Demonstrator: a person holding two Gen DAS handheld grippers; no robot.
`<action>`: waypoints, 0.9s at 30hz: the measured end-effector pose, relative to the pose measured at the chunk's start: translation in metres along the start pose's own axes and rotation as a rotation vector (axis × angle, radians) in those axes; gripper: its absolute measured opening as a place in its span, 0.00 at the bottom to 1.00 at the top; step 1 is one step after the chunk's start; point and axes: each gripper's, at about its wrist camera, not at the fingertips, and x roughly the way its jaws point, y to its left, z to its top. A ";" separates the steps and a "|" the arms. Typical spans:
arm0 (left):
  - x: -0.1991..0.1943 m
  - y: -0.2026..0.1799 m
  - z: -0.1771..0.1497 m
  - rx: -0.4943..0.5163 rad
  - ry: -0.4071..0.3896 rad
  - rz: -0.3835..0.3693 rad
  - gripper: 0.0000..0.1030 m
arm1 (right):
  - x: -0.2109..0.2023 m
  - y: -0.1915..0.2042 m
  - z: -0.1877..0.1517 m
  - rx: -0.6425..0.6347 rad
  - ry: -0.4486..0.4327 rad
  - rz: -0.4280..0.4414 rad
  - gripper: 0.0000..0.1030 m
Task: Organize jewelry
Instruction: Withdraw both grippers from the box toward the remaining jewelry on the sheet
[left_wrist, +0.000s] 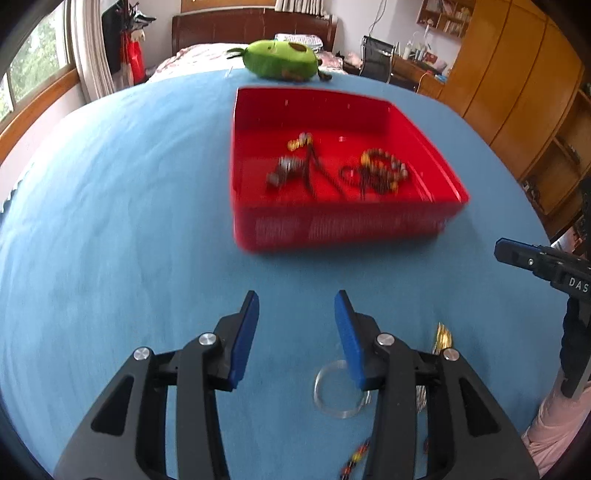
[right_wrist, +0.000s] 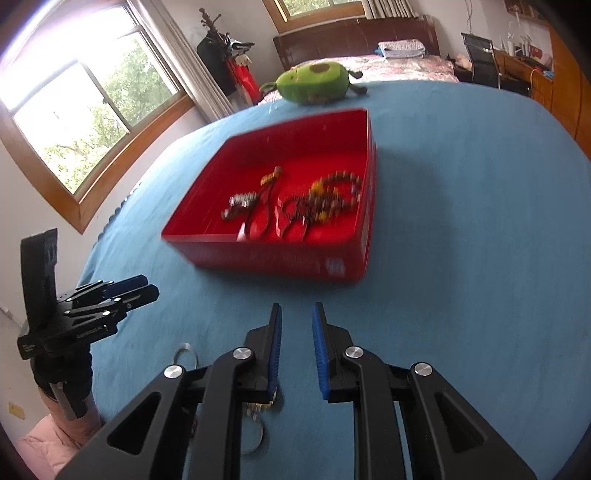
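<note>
We list, left to right, relative to the red tray (left_wrist: 347, 225) on the blue desk (left_wrist: 110, 221): left gripper (left_wrist: 295, 332) on its near side, fingers spread, nothing between them; clear bangle (left_wrist: 334, 391) beside its right finger; gold piece (left_wrist: 442, 336) further right; right gripper (right_wrist: 297, 347), fingers slightly apart, empty. Inside the tray, blurred: beaded bracelets (left_wrist: 384, 171), dark cords (left_wrist: 314, 170). Beyond the tray: 1 green plush (left_wrist: 282, 59).

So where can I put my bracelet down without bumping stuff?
The blue cloth left of the red tray is bare, and so is the strip between the tray and the left tool. The tray's far half is free too. It is crowded by the clear ring and the tray's near side.
</note>
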 end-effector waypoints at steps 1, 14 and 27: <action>-0.001 0.000 -0.010 -0.004 0.003 -0.002 0.41 | 0.000 0.001 -0.007 0.001 0.006 0.003 0.17; -0.001 -0.003 -0.078 -0.038 0.044 -0.018 0.56 | 0.009 0.004 -0.080 0.081 0.072 0.055 0.18; -0.016 -0.008 -0.123 -0.042 -0.003 -0.015 0.87 | 0.012 0.002 -0.118 0.129 0.079 0.046 0.33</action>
